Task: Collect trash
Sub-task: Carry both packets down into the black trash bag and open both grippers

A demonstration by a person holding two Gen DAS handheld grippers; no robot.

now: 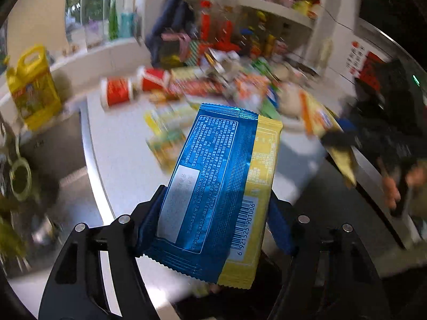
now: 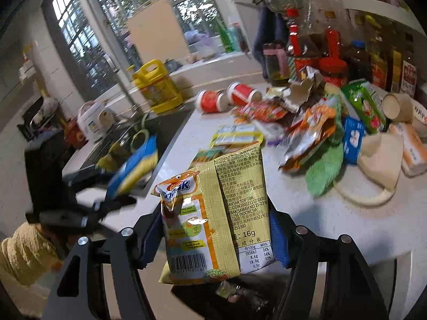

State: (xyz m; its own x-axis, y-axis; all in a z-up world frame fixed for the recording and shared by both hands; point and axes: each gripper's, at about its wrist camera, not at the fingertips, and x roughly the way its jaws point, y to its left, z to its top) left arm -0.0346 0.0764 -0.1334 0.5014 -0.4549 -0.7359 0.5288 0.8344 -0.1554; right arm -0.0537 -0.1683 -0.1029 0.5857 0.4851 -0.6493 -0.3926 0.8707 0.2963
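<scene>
You get daylight from the window [image 2: 149,8], glare on the blue wrapper [image 1: 213,186], heavy motion blur over the counter [image 1: 120,146] in the left view, a sharper right view, and fisheye-bent, dark corners.

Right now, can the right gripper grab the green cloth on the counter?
Probably not yet. The right gripper is already full with a yellow snack packet, though nothing blocks the way to the green cloth.

Black claw [image 2: 216,229] frames, silver screws, blue pads [image 2: 279,236]; seemingly a yellowish knit sleeve [image 2: 24,253].
</scene>
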